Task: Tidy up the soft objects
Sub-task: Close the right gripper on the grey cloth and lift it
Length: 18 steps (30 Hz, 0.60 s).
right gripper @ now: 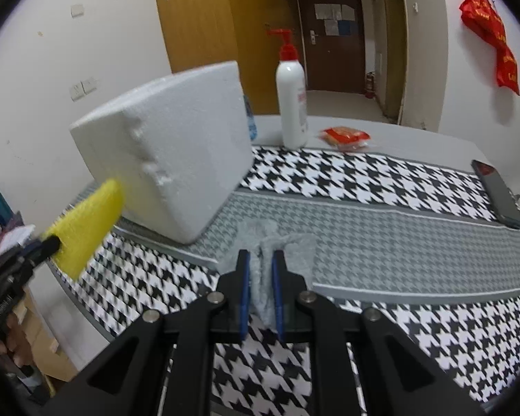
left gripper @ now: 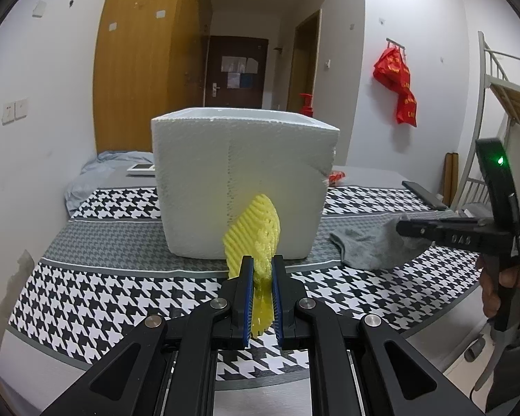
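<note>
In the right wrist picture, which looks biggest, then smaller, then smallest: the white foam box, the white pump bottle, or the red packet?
1. White foam box, by far the largest.
2. White pump bottle.
3. Red packet, smallest.
The box is nearest the camera, so it may look bigger than it truly is.

Foam box (left gripper: pixel 239 187) interior hidden from both my wrist views, only the outer walls show. Yellow foam net's (left gripper: pixel 256 232) lower end is buried between my left gripper's (left gripper: pixel 262 270) pads. Grey sock (right gripper: pixel 270 253) smeared by motion blur in the right view, weave unreadable. Pump bottle (right gripper: pixel 292 104) label too small to read. My right hand (left gripper: pixel 506 287) is cut off at the frame edge.
</note>
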Each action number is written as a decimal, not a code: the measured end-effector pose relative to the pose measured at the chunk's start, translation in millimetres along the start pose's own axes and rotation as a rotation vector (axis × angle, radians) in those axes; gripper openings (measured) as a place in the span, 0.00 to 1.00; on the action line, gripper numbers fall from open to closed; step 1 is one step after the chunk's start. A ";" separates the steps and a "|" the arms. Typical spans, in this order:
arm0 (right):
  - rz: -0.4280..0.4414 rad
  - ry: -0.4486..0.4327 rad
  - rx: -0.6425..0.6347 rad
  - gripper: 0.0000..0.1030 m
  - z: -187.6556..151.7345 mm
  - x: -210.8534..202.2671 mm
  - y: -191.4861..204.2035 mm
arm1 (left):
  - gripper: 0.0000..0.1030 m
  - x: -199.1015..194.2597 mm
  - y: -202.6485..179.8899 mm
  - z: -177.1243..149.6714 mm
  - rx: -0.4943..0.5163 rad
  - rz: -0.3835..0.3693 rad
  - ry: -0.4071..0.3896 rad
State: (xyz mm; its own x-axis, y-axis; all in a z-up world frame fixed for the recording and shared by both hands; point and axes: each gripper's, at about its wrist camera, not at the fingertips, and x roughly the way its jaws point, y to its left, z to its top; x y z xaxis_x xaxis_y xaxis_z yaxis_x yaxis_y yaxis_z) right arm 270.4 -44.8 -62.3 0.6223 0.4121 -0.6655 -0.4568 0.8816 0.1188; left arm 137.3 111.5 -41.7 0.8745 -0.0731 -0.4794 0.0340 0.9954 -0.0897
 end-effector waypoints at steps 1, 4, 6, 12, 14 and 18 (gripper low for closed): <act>-0.002 0.014 0.005 0.15 -1.8 4.6 -1.8 | 0.10 0.5 -1.3 0.0 0.002 -0.002 0.000; -0.031 0.046 0.019 0.17 -5.6 17.7 -7.5 | 0.10 3.5 -4.0 0.5 0.008 -0.007 0.005; -0.027 0.068 0.023 0.27 -6.8 27.7 -10.5 | 0.10 5.4 -4.5 0.0 0.007 -0.006 0.007; -0.028 0.073 0.005 0.55 -5.3 35.2 -8.6 | 0.10 8.7 -1.9 -1.8 0.000 0.005 0.009; -0.036 0.083 -0.003 0.59 -3.8 39.4 -7.9 | 0.10 9.4 -0.7 -2.0 0.000 0.005 0.010; -0.065 0.114 -0.022 0.59 -2.3 48.4 -5.5 | 0.10 10.8 0.5 -2.2 -0.002 0.004 0.013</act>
State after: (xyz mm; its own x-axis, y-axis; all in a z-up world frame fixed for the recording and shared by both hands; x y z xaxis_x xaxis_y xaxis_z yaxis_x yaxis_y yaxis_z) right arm 301.6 -30.2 -96.9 0.5755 0.3242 -0.7508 -0.4323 0.8999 0.0572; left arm 145.7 111.1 -48.8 0.8683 -0.0697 -0.4911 0.0291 0.9955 -0.0898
